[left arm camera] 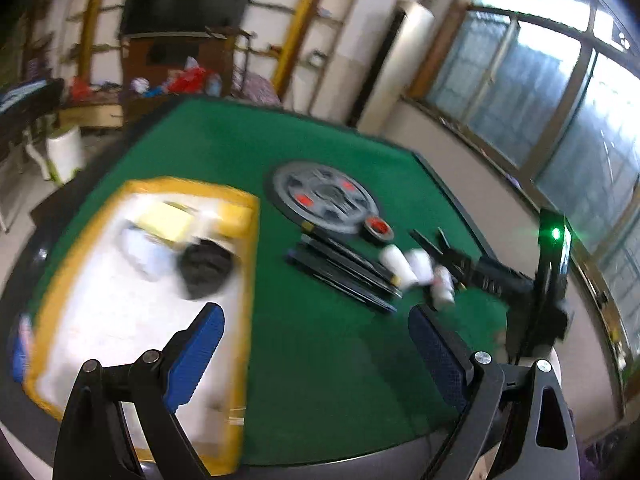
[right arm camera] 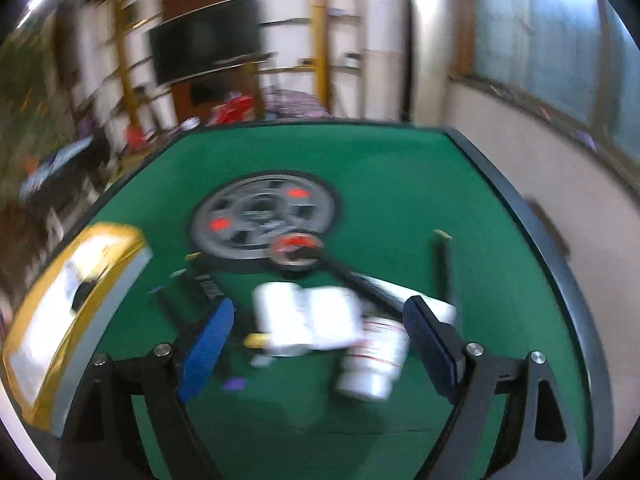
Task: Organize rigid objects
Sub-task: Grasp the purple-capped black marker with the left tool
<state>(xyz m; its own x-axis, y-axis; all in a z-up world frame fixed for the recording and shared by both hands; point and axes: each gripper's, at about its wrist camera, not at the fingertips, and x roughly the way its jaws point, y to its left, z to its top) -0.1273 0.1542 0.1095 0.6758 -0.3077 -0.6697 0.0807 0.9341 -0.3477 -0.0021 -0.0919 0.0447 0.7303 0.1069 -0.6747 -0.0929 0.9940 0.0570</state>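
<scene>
Green felt table (right arm camera: 400, 168) under both grippers. Left gripper (left arm camera: 316, 320) jaws spread wide, nothing between them; yellow-rimmed box (left arm camera: 240, 216) ahead-left of jaws. Right gripper (right arm camera: 318, 316) jaws released, white bottles (right arm camera: 304, 316) lying just ahead between fingertips, untouched. Grey disc (right arm camera: 260, 216) farther beyond. Both views blurred.

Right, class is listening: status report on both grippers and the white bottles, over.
Left gripper open, empty, over the yellow-rimmed box edge. Right gripper open, lined up on white bottles lying on green table. Black sticks crowd the bottles.
</scene>
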